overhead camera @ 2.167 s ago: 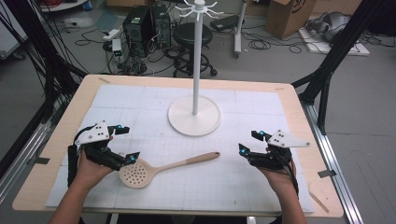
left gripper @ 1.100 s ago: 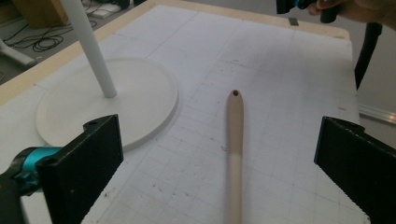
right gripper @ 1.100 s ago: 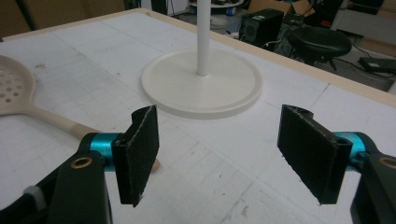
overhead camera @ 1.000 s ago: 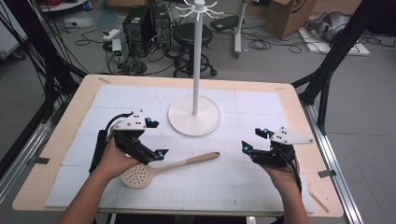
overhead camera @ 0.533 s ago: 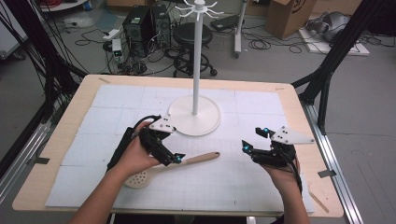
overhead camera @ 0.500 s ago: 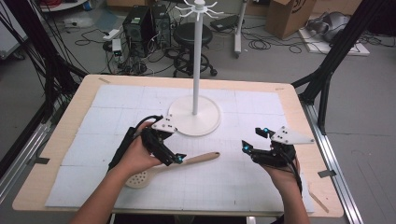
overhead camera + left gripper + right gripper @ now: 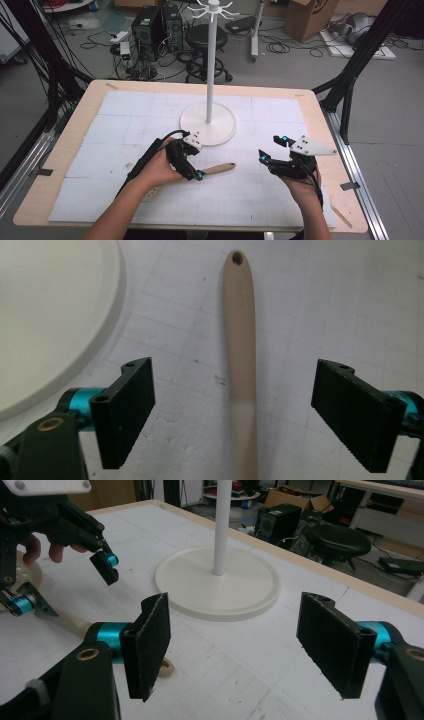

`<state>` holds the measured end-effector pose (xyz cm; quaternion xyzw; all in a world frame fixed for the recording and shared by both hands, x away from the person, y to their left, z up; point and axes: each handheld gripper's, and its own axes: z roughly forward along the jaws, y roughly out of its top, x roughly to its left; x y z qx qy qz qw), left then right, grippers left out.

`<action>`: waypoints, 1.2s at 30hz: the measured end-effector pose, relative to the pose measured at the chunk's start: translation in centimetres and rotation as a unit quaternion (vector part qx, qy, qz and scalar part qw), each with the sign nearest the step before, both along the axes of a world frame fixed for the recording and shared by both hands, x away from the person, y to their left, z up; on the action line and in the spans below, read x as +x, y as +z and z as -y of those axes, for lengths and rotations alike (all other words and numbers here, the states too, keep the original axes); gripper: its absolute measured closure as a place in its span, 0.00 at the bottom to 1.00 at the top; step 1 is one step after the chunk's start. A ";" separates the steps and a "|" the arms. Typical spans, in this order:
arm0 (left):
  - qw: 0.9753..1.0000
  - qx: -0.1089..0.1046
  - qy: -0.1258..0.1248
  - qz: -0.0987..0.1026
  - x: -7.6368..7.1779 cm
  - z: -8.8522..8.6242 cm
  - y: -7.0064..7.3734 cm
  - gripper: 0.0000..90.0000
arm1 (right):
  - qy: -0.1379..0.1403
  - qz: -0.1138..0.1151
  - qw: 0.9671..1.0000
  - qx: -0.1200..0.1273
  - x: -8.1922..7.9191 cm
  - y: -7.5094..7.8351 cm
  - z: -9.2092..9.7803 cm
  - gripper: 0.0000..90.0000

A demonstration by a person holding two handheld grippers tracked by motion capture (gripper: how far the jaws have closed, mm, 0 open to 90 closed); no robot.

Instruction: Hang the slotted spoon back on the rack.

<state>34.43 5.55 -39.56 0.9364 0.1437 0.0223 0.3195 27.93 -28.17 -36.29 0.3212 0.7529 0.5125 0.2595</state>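
Btwn open L fingers (image 7: 125,415), spoon handle (image 7: 241,355)

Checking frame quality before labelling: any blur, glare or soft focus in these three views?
High view: evenly lit, no glare, a bit soft overall. Left gripper view: spoon handle sharp at its holed tip, blurring toward the bottom edge between the open left gripper. Right gripper view: near jaws of the right gripper slightly soft, stand base clear.

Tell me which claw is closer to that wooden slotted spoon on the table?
The left. The left claw hangs right over the slotted spoon's handle, jaws open on either side of it. The right claw sits apart, off beyond the handle's tip, also open.
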 end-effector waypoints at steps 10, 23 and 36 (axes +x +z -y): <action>0.999 0.042 -0.024 -0.015 0.2 1.0 -1.5 0.40 | 0.001 0.010 1.000 -0.005 -0.1 0.1 -0.1 0.33; 0.998 0.059 -0.018 -0.020 0.3 1.3 -2.2 0.69 | 0.004 0.004 1.000 -0.009 0.0 -0.2 -0.4 0.33; 0.995 0.086 -0.036 0.018 -0.9 2.1 -2.1 0.80 | 0.003 0.002 1.000 -0.009 0.0 -0.3 -0.5 0.33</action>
